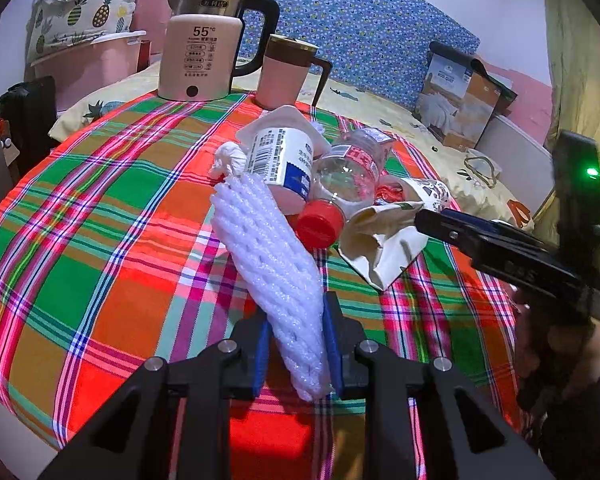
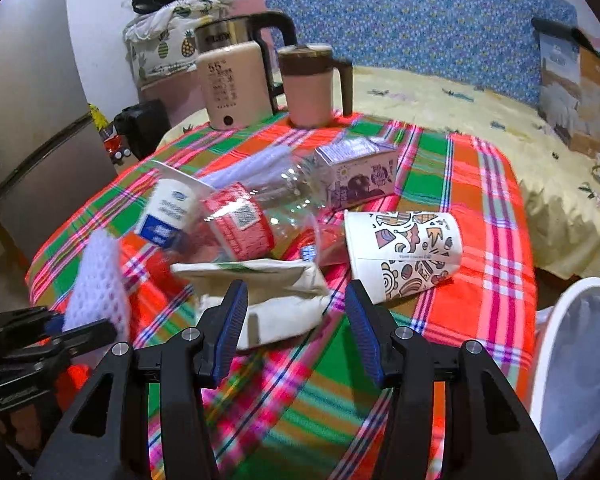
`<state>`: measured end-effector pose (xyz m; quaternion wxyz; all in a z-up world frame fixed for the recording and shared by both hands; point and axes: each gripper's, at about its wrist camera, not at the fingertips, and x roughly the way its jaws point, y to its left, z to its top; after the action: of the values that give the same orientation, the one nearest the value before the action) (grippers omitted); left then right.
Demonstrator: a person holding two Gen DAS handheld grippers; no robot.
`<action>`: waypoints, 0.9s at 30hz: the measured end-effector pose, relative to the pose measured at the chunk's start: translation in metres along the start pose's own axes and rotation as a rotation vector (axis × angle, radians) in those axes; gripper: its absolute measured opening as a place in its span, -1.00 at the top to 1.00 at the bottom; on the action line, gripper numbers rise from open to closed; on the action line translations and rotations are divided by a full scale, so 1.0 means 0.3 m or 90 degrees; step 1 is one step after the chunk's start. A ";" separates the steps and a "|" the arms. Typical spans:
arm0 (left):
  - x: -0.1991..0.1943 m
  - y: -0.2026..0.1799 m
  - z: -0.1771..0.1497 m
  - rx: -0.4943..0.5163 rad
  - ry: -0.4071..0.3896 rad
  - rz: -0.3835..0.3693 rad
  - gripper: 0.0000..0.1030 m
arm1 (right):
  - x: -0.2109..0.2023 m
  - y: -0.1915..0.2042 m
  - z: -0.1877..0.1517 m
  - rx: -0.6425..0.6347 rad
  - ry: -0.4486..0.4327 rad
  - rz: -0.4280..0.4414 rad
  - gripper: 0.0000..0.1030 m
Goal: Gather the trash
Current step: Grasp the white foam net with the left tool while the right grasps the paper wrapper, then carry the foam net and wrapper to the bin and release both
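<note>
My left gripper (image 1: 296, 344) is shut on a white foam net sleeve (image 1: 268, 256), also seen at the left of the right wrist view (image 2: 98, 280). Trash lies heaped on the plaid tablecloth (image 1: 100, 220): a crumpled white paper bag (image 1: 384, 240) (image 2: 268, 300), a clear bottle with a red cap (image 1: 340, 184) (image 2: 252, 220), a white yogurt cup (image 1: 280, 160) (image 2: 168, 216), a patterned paper cup (image 2: 404, 252), a purple carton (image 2: 356, 172) and a tissue wad (image 1: 230, 160). My right gripper (image 2: 296, 320) is open, its fingers on either side of the paper bag's near end; it shows in the left wrist view (image 1: 432, 218).
A pink kettle (image 1: 200, 48) (image 2: 232, 80) and a pink mug (image 1: 288, 72) (image 2: 312, 84) stand at the table's far edge. A white bin with a liner (image 2: 580, 360) stands at the right, beside the table. A bed (image 2: 460, 96) with a box (image 1: 460, 100) lies behind.
</note>
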<state>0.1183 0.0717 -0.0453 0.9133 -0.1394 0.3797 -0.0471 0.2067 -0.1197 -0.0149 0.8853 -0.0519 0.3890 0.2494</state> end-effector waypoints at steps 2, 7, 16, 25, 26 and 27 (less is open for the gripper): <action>0.006 0.005 -0.001 -0.002 0.003 -0.003 0.50 | 0.027 -0.019 0.000 0.005 0.016 0.018 -0.02; 0.015 0.011 0.000 -0.002 0.007 -0.010 0.50 | 0.057 -0.017 -0.005 0.008 0.038 0.051 -0.02; 0.014 0.005 -0.008 0.002 0.008 -0.007 0.50 | 0.010 -0.038 -0.041 0.068 0.034 0.077 0.49; -0.027 -0.027 -0.021 0.019 -0.001 -0.004 0.50 | -0.111 -0.057 -0.113 0.130 -0.013 0.042 0.59; -0.033 -0.035 -0.024 0.023 -0.002 -0.005 0.51 | -0.123 -0.059 -0.119 0.136 -0.017 0.038 0.59; -0.039 -0.043 -0.027 0.026 -0.003 -0.006 0.51 | -0.144 -0.064 -0.133 0.142 -0.024 0.031 0.60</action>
<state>0.1046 0.0599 -0.0391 0.9166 -0.1231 0.3758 -0.0589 0.1648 -0.1651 -0.0135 0.8863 0.0614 0.3990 0.2270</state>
